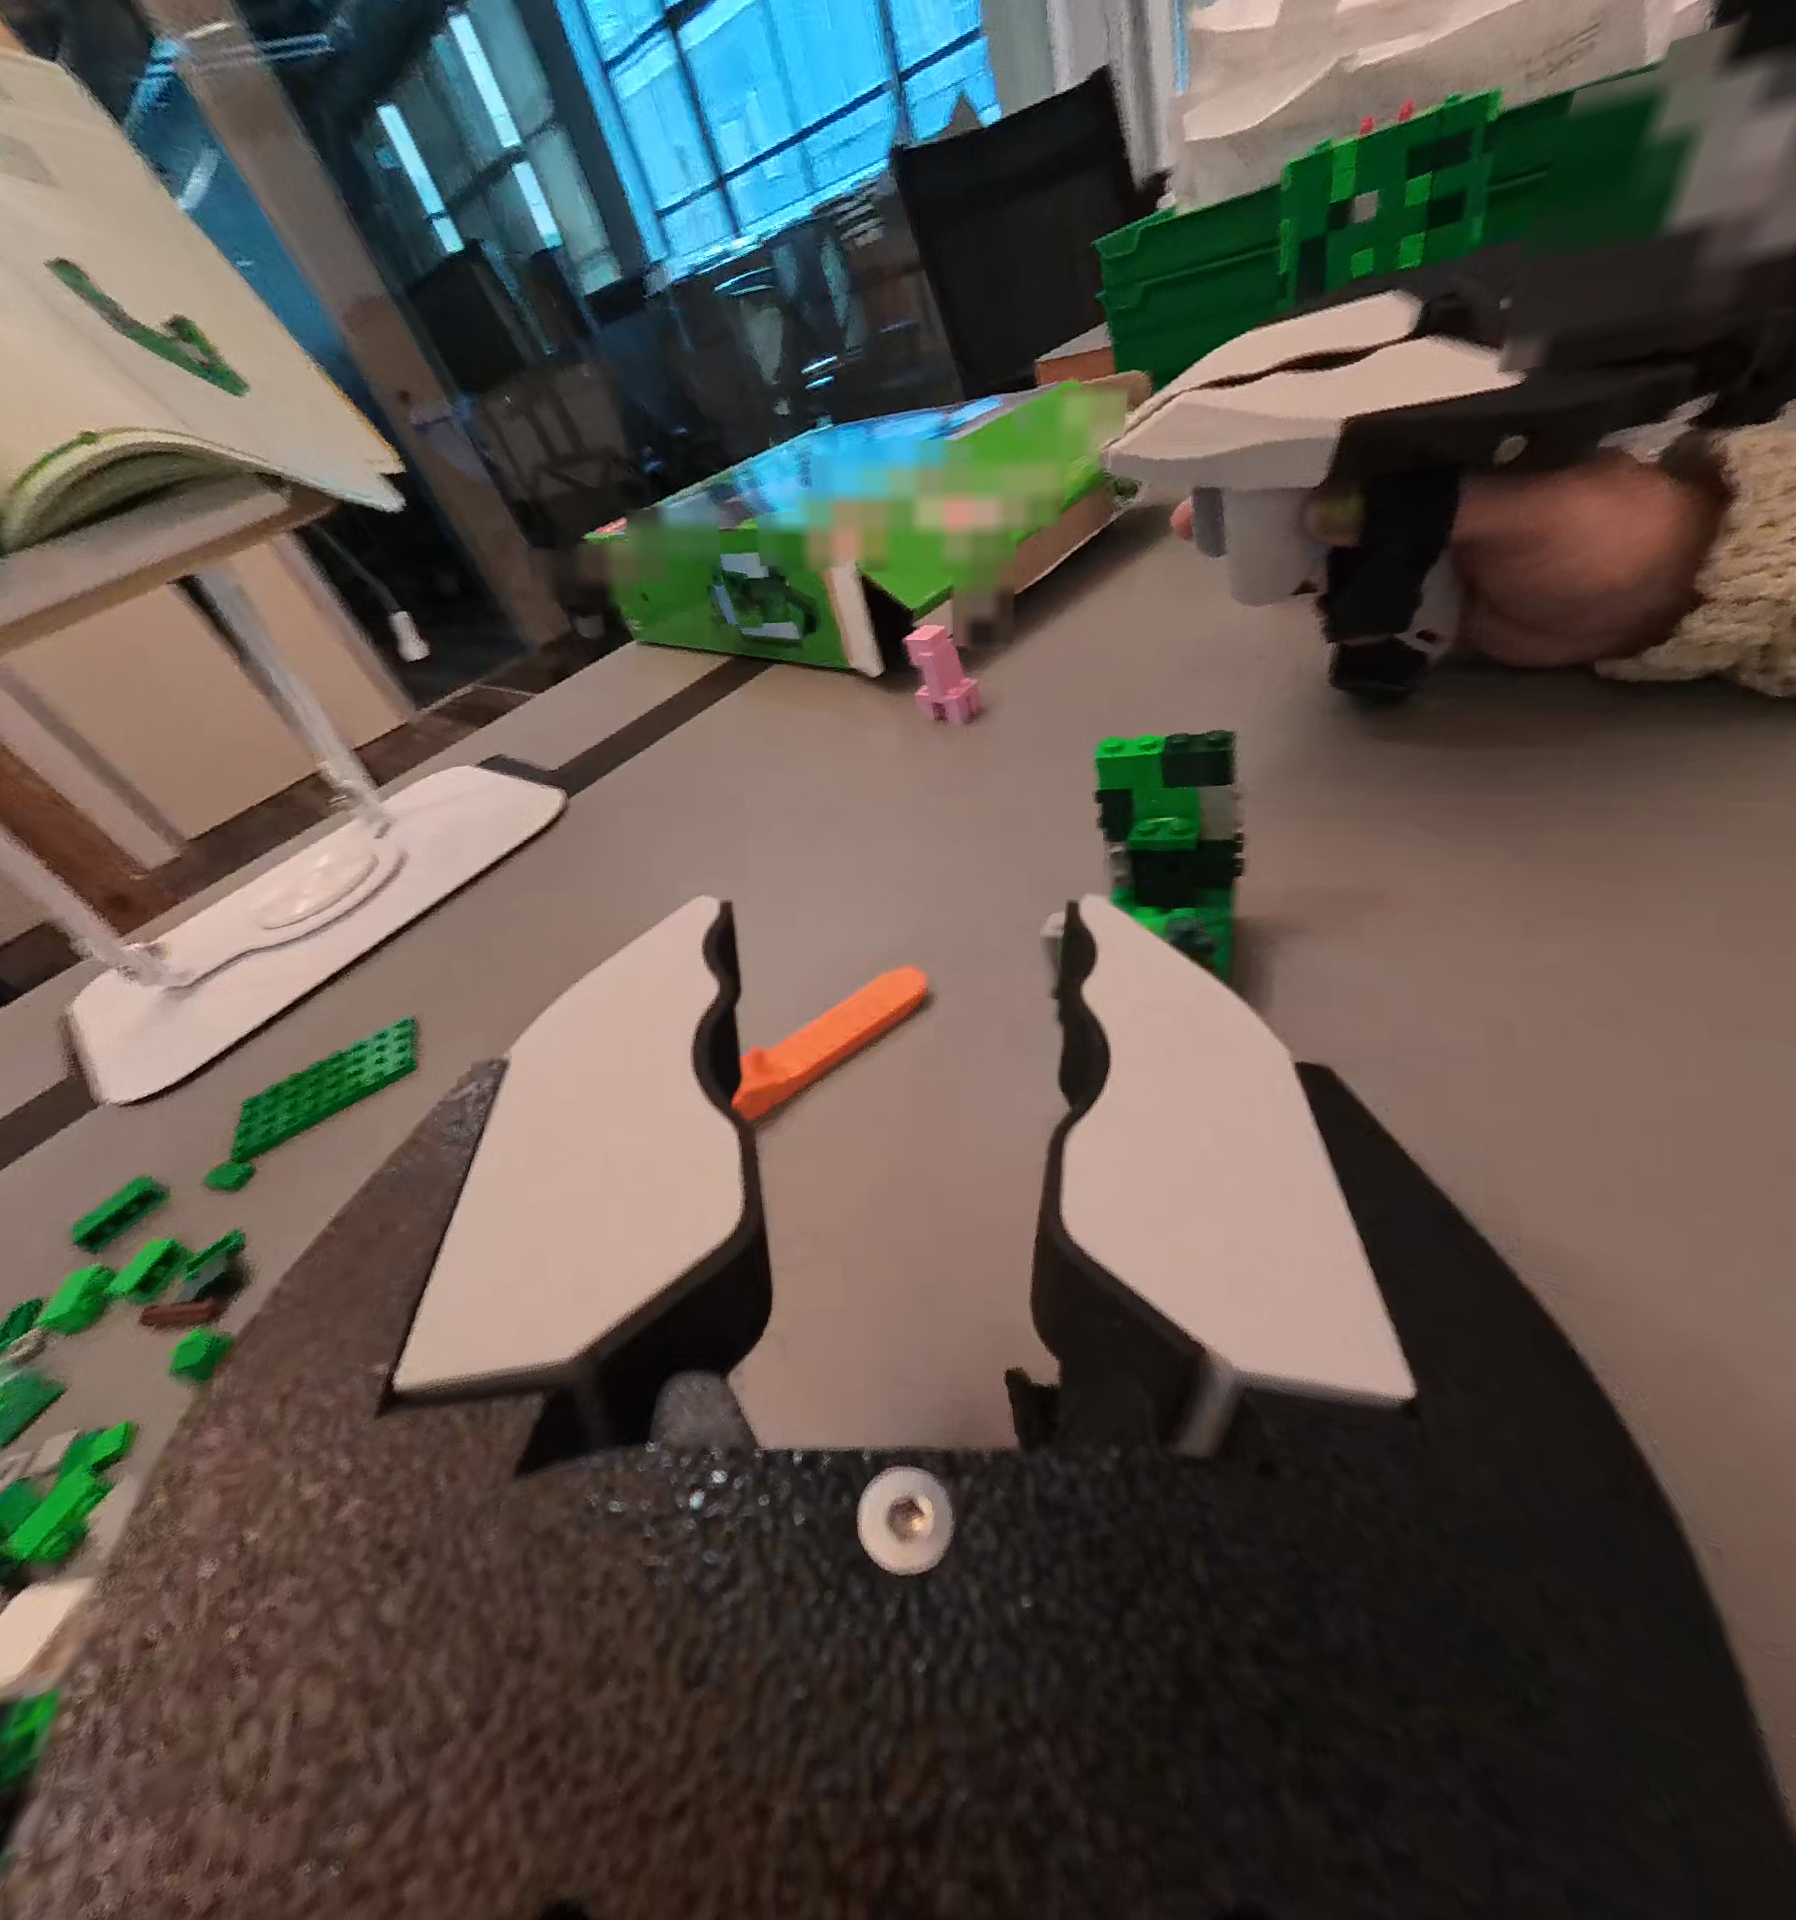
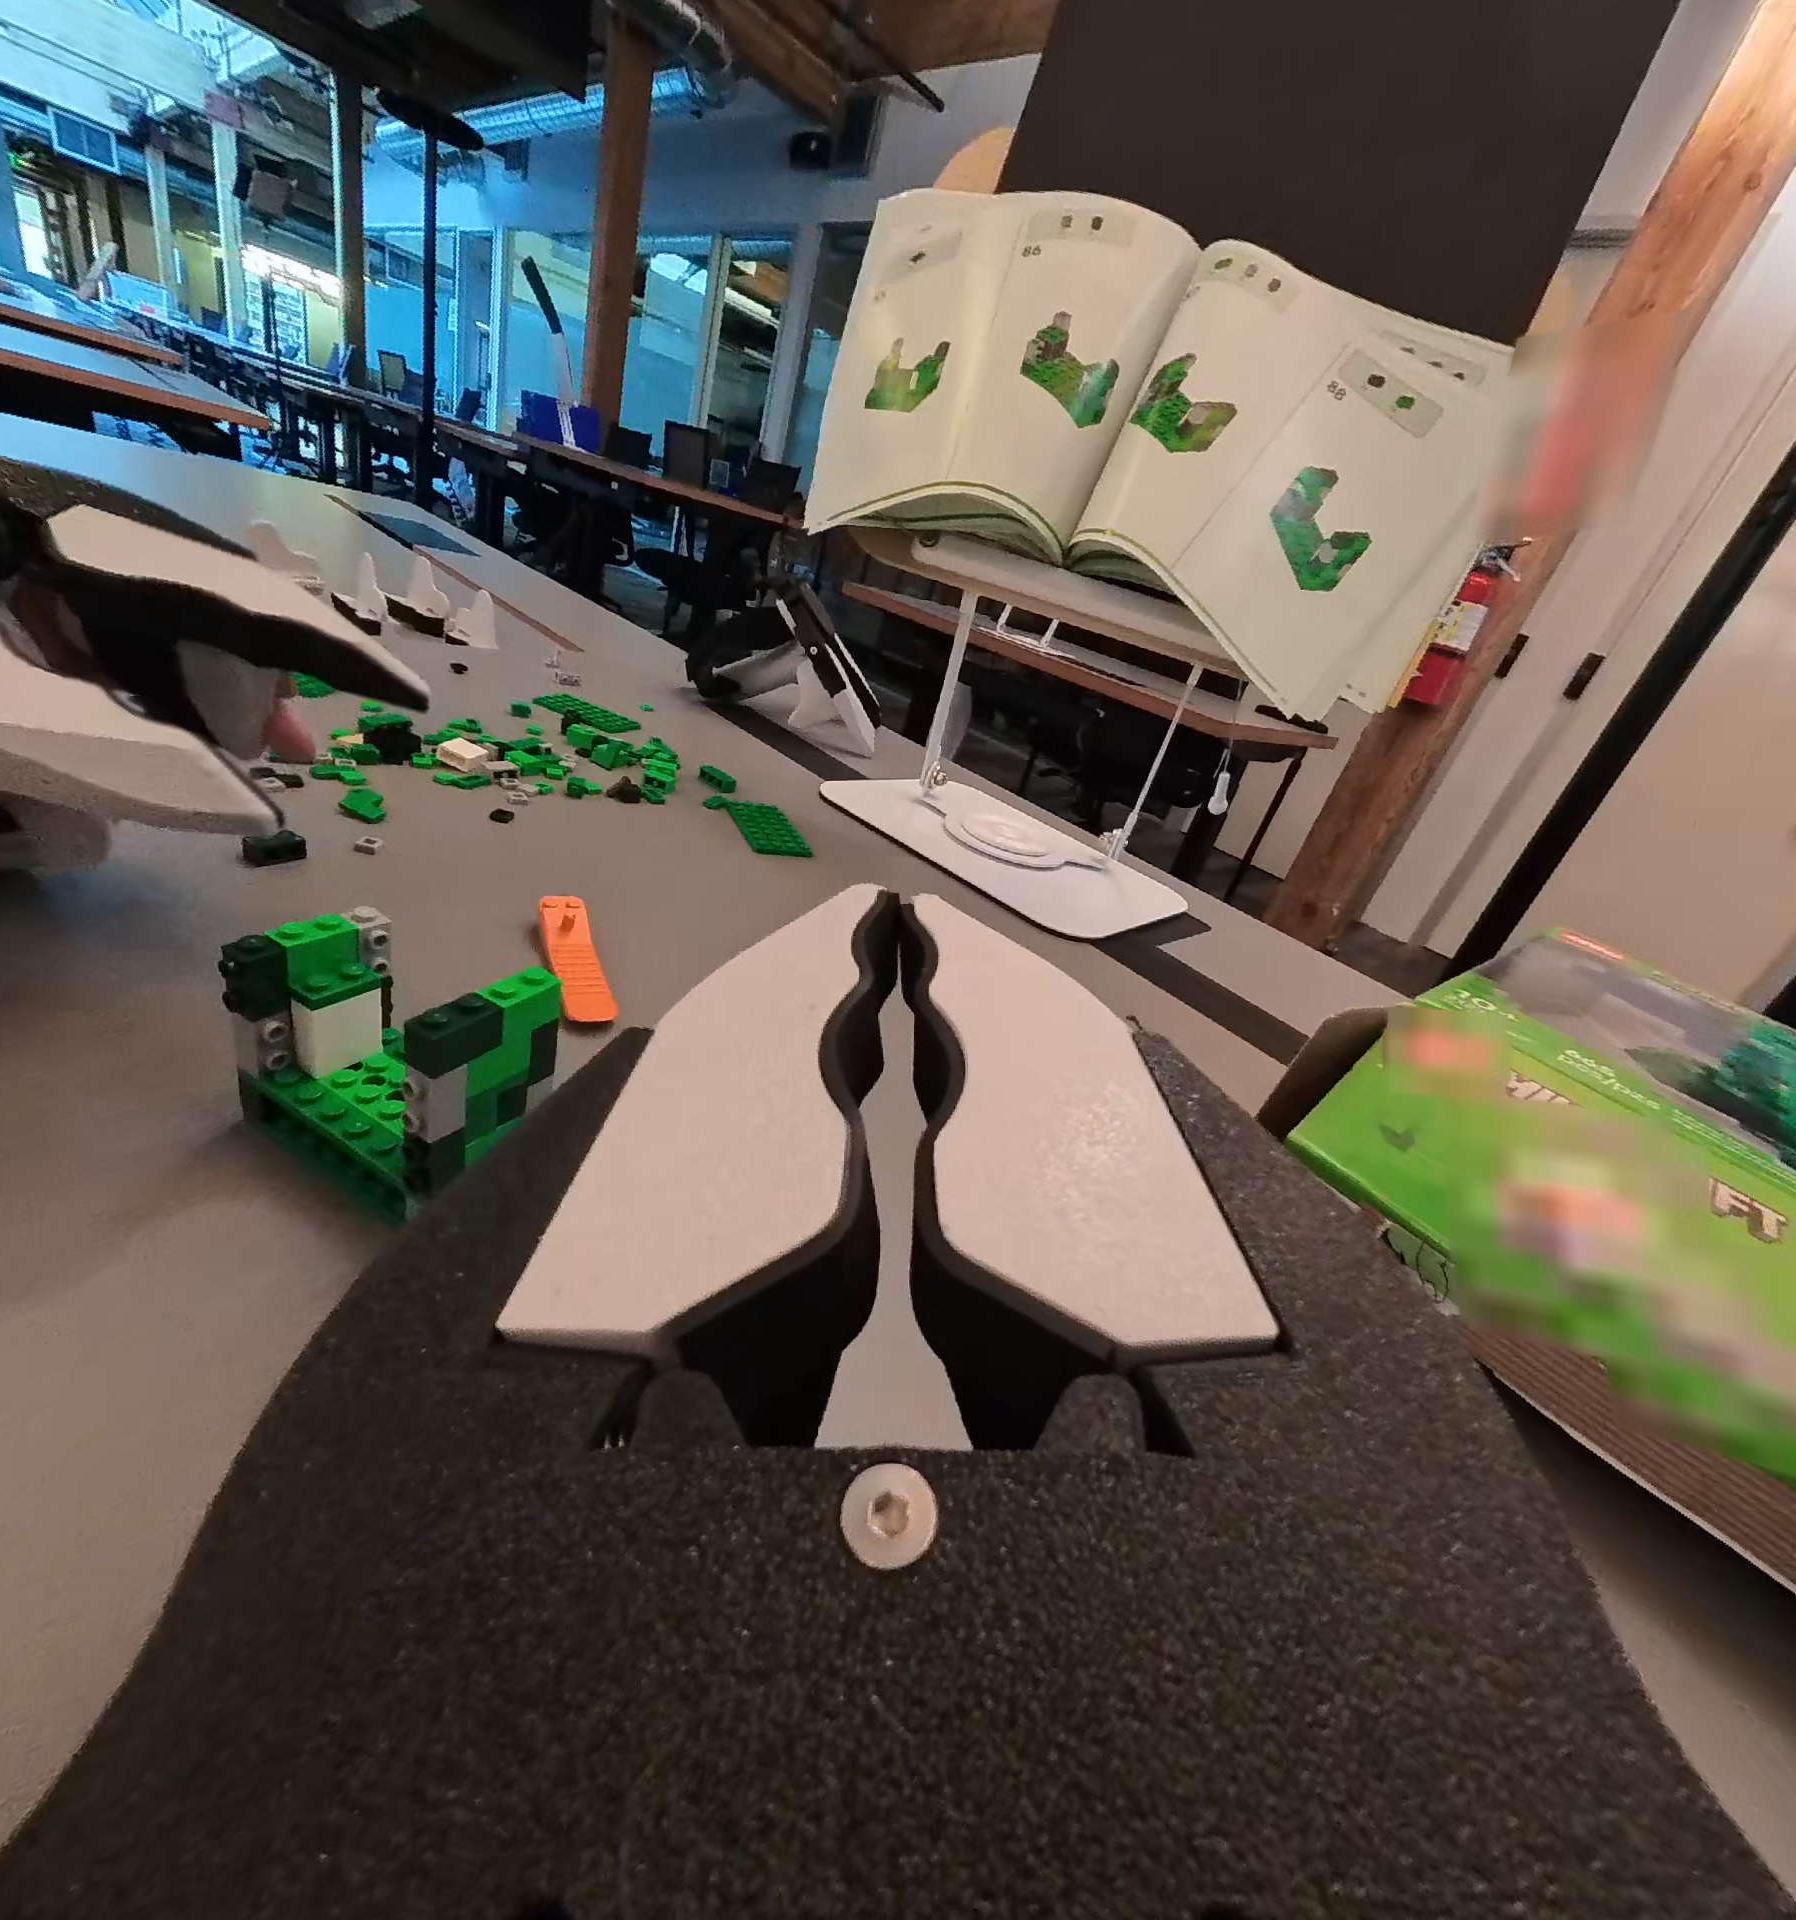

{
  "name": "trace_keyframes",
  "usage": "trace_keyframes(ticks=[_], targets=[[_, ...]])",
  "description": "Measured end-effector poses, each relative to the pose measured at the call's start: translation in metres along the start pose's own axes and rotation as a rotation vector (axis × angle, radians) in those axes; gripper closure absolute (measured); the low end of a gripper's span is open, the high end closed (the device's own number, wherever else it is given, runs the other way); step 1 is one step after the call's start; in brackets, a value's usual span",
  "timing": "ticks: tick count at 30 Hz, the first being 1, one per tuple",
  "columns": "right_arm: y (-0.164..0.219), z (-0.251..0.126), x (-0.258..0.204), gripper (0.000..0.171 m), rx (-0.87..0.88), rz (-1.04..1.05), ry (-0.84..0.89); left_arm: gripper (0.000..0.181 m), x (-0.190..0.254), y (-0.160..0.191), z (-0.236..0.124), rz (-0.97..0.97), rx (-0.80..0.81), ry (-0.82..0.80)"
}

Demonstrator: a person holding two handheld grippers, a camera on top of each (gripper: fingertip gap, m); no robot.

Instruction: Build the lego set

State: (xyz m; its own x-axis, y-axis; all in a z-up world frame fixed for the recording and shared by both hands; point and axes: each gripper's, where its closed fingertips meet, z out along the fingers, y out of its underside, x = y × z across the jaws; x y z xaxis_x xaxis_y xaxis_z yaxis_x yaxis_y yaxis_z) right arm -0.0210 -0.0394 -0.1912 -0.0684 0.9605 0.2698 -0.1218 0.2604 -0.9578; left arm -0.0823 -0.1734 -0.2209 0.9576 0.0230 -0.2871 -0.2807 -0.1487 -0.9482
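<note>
- On the grey tabletop (image 2: 94,1299) I see the half-built green, white and grey lego model (image 2: 385,1049) standing upright, with nothing gripping it.
- My left gripper (image 1: 889,935) hovers over the table with its jaws wide apart and empty; the flat orange plastic brick separator (image 1: 832,1039) lies on the table between its fingers, and the model (image 1: 1169,842) sits just beyond the right fingertip.
- My right gripper (image 2: 896,904) has its jaws together with nothing between them, beside the model and near the separator (image 2: 574,961).
- A scatter of loose green lego bricks (image 2: 520,753) and a flat green studded plate (image 2: 767,829) lie farther off on the table.
- The open paper instruction booklet (image 2: 1133,416) rests on a white wire stand (image 2: 1008,842).
- The green cardboard set box (image 2: 1600,1195) lies at my right, and a small pink lego figure (image 1: 941,675) stands by the box (image 1: 852,540).
</note>
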Motion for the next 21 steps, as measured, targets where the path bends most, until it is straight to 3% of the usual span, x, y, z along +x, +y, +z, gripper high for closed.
trace_keyframes(ticks=[4, 13, 21], targets=[[0.0, 0.0, 0.001, 0.171, 0.0, 0.002, 0.003, 0.123, -0.016, 0.009, 0.001, 0.064, -0.056, -0.12], [0.0, 0.0, 0.001, 0.171, -0.003, -0.004, 0.01, 0.125, -0.014, 0.007, 0.0, 0.09, -0.045, -0.135], [0.004, 0.013, -0.001, 0.171, -0.034, -0.083, 0.046, 0.132, -0.028, -0.017, 0.001, 0.078, 0.133, -0.211]])
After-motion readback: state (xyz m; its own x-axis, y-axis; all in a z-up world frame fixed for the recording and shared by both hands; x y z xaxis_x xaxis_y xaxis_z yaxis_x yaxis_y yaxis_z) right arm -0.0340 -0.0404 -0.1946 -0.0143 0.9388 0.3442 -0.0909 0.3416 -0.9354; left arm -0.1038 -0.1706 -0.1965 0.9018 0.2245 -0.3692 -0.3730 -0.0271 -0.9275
